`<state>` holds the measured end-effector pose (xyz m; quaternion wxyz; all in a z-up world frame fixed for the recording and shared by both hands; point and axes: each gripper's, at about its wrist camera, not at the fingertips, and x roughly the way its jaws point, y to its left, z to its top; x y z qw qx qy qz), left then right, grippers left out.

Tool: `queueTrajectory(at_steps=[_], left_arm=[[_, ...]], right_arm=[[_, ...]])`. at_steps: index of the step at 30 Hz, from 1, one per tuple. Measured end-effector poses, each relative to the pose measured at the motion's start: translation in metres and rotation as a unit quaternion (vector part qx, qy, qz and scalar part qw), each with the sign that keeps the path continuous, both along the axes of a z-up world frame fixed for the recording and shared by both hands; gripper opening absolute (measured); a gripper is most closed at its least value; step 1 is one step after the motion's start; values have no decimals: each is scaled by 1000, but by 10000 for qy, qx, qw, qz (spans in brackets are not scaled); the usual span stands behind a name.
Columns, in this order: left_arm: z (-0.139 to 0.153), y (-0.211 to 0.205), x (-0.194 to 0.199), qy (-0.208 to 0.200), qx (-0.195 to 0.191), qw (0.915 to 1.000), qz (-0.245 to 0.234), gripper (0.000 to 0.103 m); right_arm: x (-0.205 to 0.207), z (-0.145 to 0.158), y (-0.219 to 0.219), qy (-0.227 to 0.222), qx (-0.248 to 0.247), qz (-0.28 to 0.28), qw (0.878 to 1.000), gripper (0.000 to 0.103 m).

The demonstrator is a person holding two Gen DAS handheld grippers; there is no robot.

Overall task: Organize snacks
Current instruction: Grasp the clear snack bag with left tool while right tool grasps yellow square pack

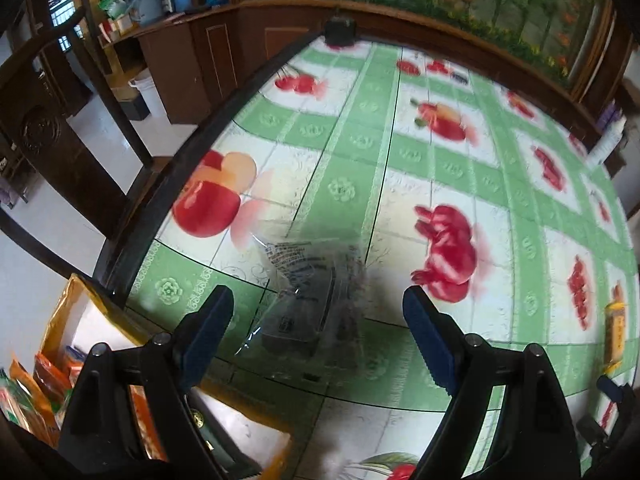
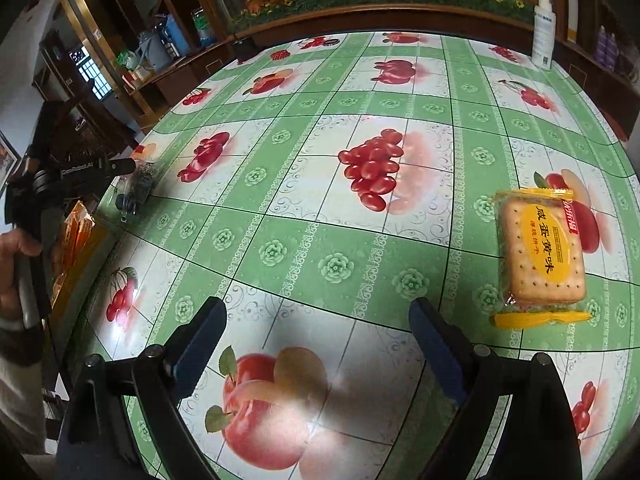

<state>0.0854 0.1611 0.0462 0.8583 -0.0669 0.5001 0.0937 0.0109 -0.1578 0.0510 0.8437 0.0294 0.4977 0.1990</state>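
On the table | cracker packet right of right tongs | both tongs apart

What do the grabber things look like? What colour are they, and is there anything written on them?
Each grabber is black plastic with two fingers tipped in dark blue ridged pads, and round silver bolts where they hinge. The left gripper and the right gripper look the same. Seen from the right camera, the left one has small white lettering on its black side, too blurry to read. The person's sleeve has a dark cuff.
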Motion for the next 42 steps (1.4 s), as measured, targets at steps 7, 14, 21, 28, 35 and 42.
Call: queueTrajectory(at_steps=[7, 14, 21, 28, 35, 42], left_arm=[[-15, -1, 16, 328, 63, 9994, 121, 87], [-30, -5, 25, 390, -260, 9989, 1, 61], [-24, -40, 17, 206, -174, 9978, -613, 53], [-11, -92, -2, 0, -397, 9907, -1304, 52], [-14, -138, -14, 103, -565, 9802, -1895, 52], [-17, -159, -19, 145, -600, 9754, -2115, 52]], right_arm=[[2, -2, 0, 29, 21, 3, 10000, 93], [-2, 5, -16, -86, 118, -132, 9998, 93], [0, 22, -66, -357, 25, -801, 9961, 93], [23, 24, -130, -323, -617, -1863, 9800, 93], [46, 8, -138, -31, -536, -1910, 9801, 99], [59, -10, -108, 99, -1146, -1327, 9844, 100]])
